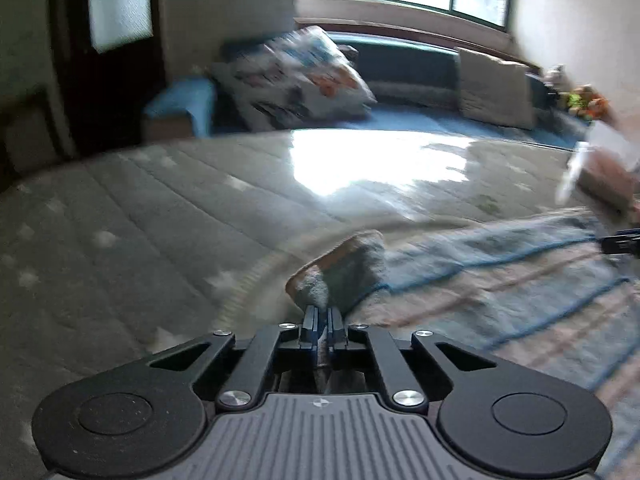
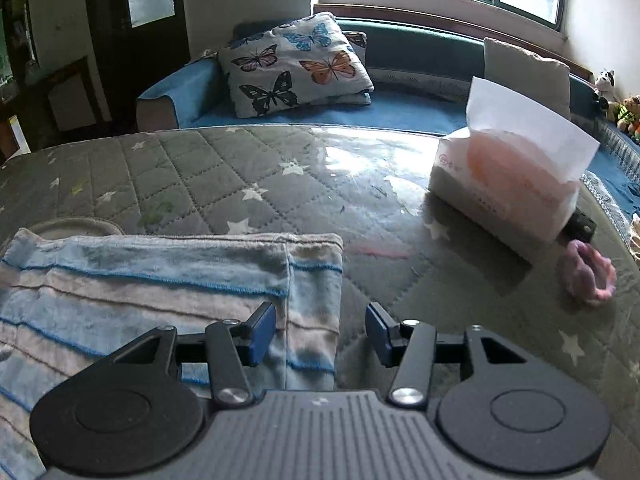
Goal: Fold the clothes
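My left gripper [image 1: 323,316] pinches the striped cloth's [image 1: 500,280] corner | my right gripper [image 2: 321,334] gapes over its edge | table [image 2: 200,168].

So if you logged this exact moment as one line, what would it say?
task: fold clothes | left gripper: shut on striped garment corner, lifted | right gripper: open, over garment's right edge | surface: quilted table cover

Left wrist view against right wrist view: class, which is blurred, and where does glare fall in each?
Left wrist view: motion-smeared throughout, butterfly pillow streaked, window glare washing out the quilted cover. Right wrist view: sharp, milder glare on the cover beside the tissue pack; both bend straight edges.
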